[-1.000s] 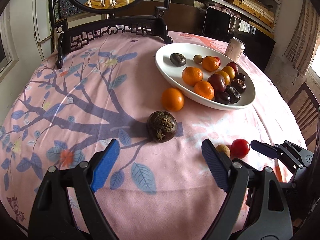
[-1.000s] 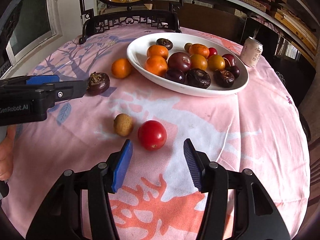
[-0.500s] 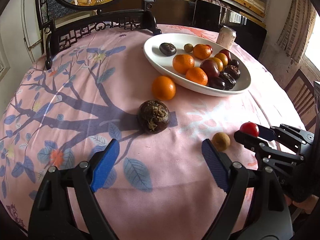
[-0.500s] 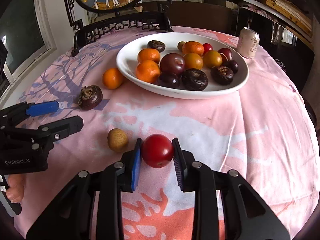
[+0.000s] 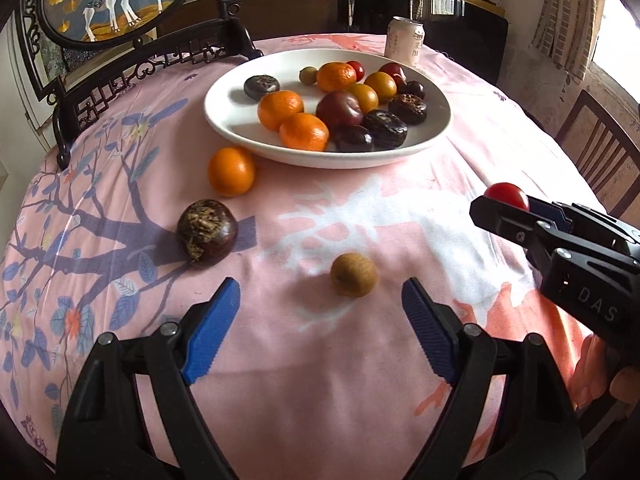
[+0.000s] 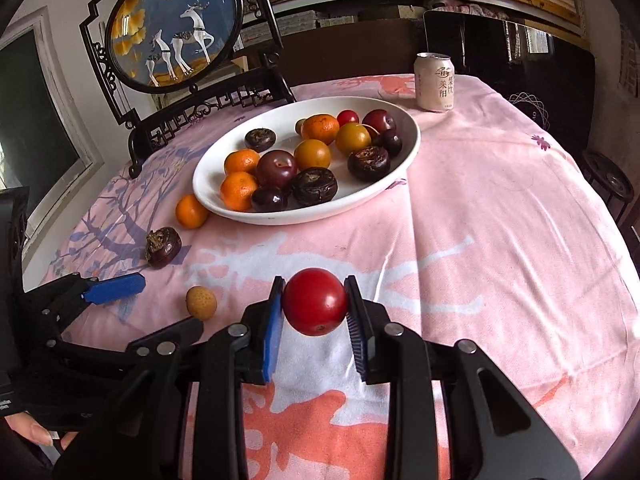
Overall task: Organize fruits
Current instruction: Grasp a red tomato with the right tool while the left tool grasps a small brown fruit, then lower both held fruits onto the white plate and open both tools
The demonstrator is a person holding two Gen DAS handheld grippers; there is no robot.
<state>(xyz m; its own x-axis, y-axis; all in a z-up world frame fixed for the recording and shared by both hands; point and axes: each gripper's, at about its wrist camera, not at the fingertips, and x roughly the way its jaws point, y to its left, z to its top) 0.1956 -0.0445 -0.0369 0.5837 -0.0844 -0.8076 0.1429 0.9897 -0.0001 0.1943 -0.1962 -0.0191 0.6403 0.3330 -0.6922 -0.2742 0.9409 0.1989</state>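
Note:
My right gripper (image 6: 314,280) is shut on a red tomato (image 6: 314,300) and holds it above the pink cloth; the left wrist view shows that tomato (image 5: 506,194) at the right. My left gripper (image 5: 320,292) hovers low over the cloth, its jaws closing. A small brown longan (image 5: 354,275) lies just ahead of and between its blue pads, untouched. A dark brown fruit (image 5: 207,232) and an orange (image 5: 231,172) lie loose, left of the white plate (image 5: 224,120). The plate holds several oranges, plums and dark fruits.
A drink can (image 6: 435,82) stands behind the plate. A round deer picture in a black carved stand (image 6: 176,28) occupies the table's far left edge. A wooden chair (image 5: 600,152) stands off the right side. The round table's cloth drops away at the near edge.
My right gripper shut on the red tomato and lifted it off the cloth. My left gripper swung right, from facing the dark brown fruit to facing the longan.

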